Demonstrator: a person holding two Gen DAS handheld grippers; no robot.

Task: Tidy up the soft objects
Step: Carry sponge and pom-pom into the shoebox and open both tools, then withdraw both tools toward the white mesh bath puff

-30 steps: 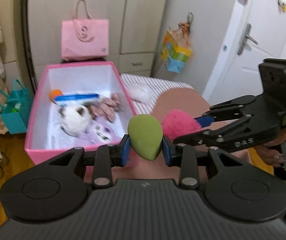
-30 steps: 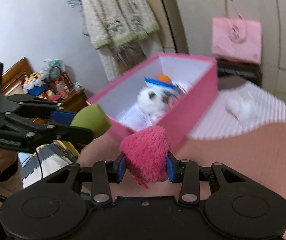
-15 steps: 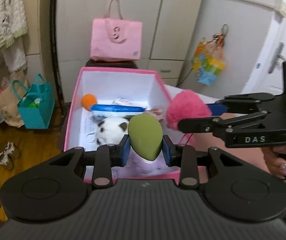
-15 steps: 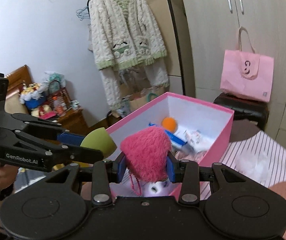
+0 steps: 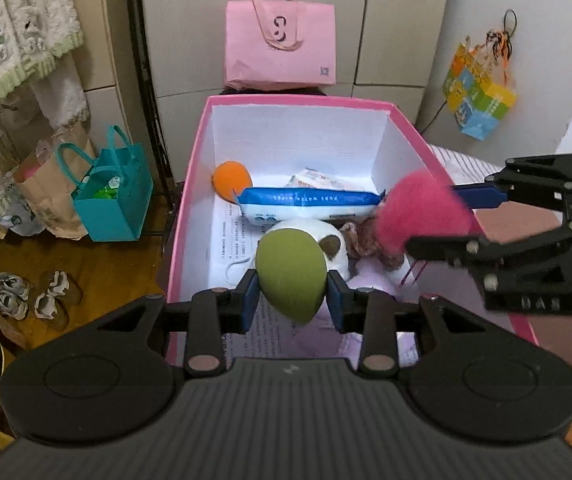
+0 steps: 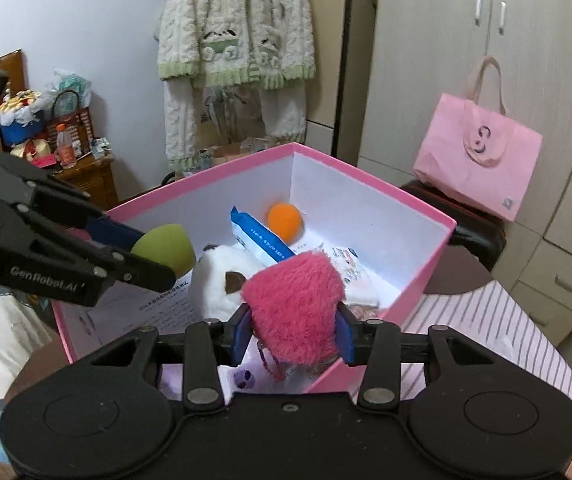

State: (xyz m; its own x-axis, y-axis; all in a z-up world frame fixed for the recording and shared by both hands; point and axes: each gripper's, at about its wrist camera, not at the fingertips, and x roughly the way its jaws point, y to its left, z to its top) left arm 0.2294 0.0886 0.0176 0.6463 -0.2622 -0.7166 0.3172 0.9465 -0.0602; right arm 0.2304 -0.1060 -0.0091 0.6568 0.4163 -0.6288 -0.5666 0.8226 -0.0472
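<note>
My left gripper (image 5: 292,300) has an olive-green egg-shaped sponge (image 5: 290,276) between its blue pads, over the near end of the pink box (image 5: 298,100). Its jaws are opening, though the pads still touch the sponge. My right gripper (image 6: 292,332) has a fluffy pink plush (image 6: 294,304) between its pads over the same box (image 6: 366,176); these jaws are opening too, with the pads still against the fur. In the left wrist view the right gripper (image 5: 438,220) reaches in from the right. Inside the box lie an orange ball (image 5: 231,178), a blue wipes pack (image 5: 310,200) and a white plush (image 5: 334,244).
A pink tote bag (image 5: 280,44) stands behind the box against the wardrobe. A teal bag (image 5: 114,196) and shoes (image 5: 30,296) sit on the wooden floor to the left. Striped bedding (image 6: 486,340) lies right of the box. A knitted cardigan (image 6: 234,40) hangs beyond it.
Both grippers have carried their items from beside the box to above its inside. The gaps between both pairs of pads have widened slightly.
</note>
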